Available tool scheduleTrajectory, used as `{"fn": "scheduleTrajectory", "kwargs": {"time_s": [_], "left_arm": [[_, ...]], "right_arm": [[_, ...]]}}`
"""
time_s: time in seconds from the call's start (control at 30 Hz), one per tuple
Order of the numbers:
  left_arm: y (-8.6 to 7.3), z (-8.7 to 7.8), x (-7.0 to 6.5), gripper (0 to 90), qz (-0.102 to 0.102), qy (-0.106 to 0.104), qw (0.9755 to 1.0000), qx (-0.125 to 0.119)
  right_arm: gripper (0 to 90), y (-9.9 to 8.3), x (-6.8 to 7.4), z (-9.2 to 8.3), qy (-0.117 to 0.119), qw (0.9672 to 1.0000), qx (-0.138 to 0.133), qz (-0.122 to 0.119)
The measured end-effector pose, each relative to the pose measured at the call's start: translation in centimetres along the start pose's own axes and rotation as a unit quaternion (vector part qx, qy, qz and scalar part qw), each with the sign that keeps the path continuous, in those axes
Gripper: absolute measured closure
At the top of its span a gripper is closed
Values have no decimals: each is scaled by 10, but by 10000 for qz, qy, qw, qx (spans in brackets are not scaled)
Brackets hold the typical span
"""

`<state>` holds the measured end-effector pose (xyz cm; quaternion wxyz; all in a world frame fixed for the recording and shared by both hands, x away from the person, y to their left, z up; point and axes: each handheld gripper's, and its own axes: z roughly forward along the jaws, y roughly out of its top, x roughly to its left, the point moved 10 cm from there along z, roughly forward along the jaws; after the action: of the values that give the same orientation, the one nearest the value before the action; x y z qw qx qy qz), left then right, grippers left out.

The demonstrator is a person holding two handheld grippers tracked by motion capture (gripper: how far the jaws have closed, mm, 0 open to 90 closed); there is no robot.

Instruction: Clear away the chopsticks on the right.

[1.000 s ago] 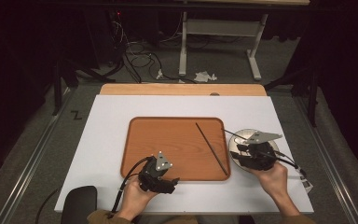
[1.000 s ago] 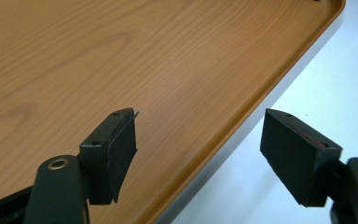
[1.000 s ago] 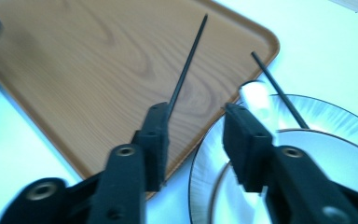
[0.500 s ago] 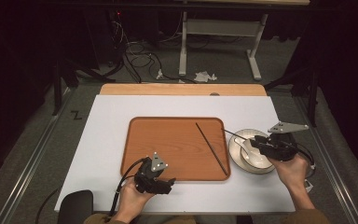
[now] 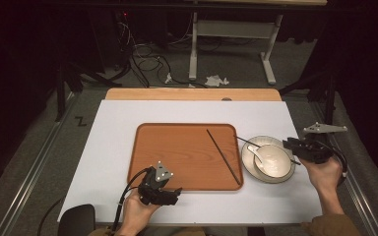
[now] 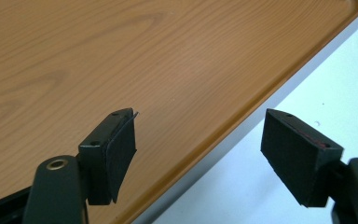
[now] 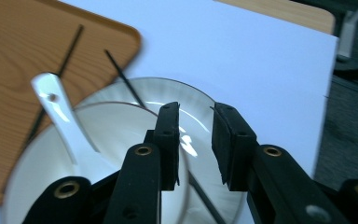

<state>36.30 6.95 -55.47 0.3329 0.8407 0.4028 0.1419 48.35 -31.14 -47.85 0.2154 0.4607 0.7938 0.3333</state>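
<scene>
A brown wooden tray (image 5: 177,147) lies mid-table with one black chopstick (image 5: 223,156) slanting across its right side. To its right, a white bowl (image 5: 275,162) holding a white spoon (image 5: 257,155) sits on a white plate (image 5: 270,140). A second chopstick (image 5: 246,141) lies across them. My right gripper (image 5: 289,144) hovers at the plate's right rim. Its jaws (image 7: 196,109) have just been closing to a narrow gap but grip nothing; it is open. The chopstick (image 7: 121,74) passes beneath them. My left gripper (image 5: 170,192) stays wide open (image 6: 200,126) over the tray's front edge (image 6: 121,56).
A white mat (image 5: 113,142) covers the table, with a bare wooden strip (image 5: 192,94) along the far edge. A dark round object (image 5: 76,216) sits at the front left corner. Beyond the table are cables and a desk frame (image 5: 226,34) on the floor.
My right gripper has moved right, from over the bowl to the plate's right rim, and its jaws have narrowed. The left gripper has stayed put.
</scene>
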Motion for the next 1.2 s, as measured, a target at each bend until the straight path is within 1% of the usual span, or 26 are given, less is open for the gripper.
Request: {"fn": "scheduleTrajectory", "kwargs": {"time_s": [0.03, 0.07, 0.1, 0.13, 0.2, 0.37, 0.4, 0.43, 0.47, 0.57, 0.6, 0.63, 0.67, 0.73, 0.77, 0.8, 0.83, 0.9, 1.0, 1.07, 1.1, 1.13, 1.17, 1.2], "left_arm": [[0, 0, 0, 264, -14, -4, 10000, -3], [0, 0, 0, 264, -14, -4, 10000, -3], [-1, -1, 1, 264, -36, 5, 10000, -5], [-1, -1, 1, 264, -49, 20, 10000, -2], [-1, 0, 2, 264, -69, 21, 10000, -9], [0, -1, 3, 263, -63, 3, 10000, -2], [0, 0, 3, 263, -59, -1, 10000, 2], [0, 1, 3, 263, -51, -3, 10000, 23], [0, 2, 2, 263, -24, -21, 10000, 45], [1, 3, 0, 262, 9, -37, 10000, 44], [2, 4, 0, 262, 20, -59, 10000, 47], [2, 5, -1, 262, 33, -74, 9999, 63], [2, 5, 0, 262, 41, -80, 9999, 60], [3, 5, 0, 262, 41, -95, 9999, 59], [3, 6, 0, 262, 41, -102, 9999, 63], [4, 6, 0, 262, 47, -114, 9999, 62], [4, 7, -1, 262, 68, -117, 9999, 64], [5, 7, -2, 262, 85, -133, 9999, 67], [6, 8, -3, 262, 94, -148, 9998, 72], [5, 9, -3, 262, 98, -157, 9998, 87], [5, 9, -3, 262, 104, -165, 9998, 101], [5, 9, -3, 263, 104, -165, 9998, 101], [5, 9, -3, 262, 109, -166, 9998, 99], [5, 9, -3, 263, 109, -166, 9998, 99]], "right_arm": [[731, -2, -3, 0, -17, 10000, 24, 11], [731, -2, -3, 0, -17, 10000, 24, 11], [736, -7, -10, 2, -13, 9999, 98, 108], [738, -8, -11, 3, -26, 9998, 125, 126], [744, -14, -15, 7, -116, 9996, 266, 75], [751, -21, -19, 10, -151, 9988, 451, 83], [751, -24, -19, 11, -163, 9984, 538, 112], [751, -26, -20, 11, -174, 9982, 550, 128], [753, -29, -20, 12, -156, 9978, 624, 181], [754, -33, -22, 11, -150, 9973, 684, 212], [755, -34, -23, 10, -162, 9972, 683, 250], [756, -38, -25, 8, -157, 9966, 736, 326], [757, -40, -26, 9, -166, 9964, 756, 337], [758, -41, -25, 9, -148, 9961, 800, 340], [759, -46, -24, 10, -139, 9951, 934, 293], [759, -46, -24, 10, -139, 9951, 934, 293], [759, -50, -24, 12, -135, 9942, 1035, 274], [759, -52, -24, 12, -141, 9940, 1048, 272], [754, -57, -23, 14, -14, 9930, 1138, 303], [754, -58, -23, 15, -36, 9927, 1175, 281], [753, -59, -21, 16, -34, 9925, 1200, 231], [753, -59, -21, 16, -34, 9925, 1200, 231], [751, -60, -20, 18, -52, 9917, 1277, 133], [751, -60, -20, 18, -52, 9917, 1277, 133]]}}
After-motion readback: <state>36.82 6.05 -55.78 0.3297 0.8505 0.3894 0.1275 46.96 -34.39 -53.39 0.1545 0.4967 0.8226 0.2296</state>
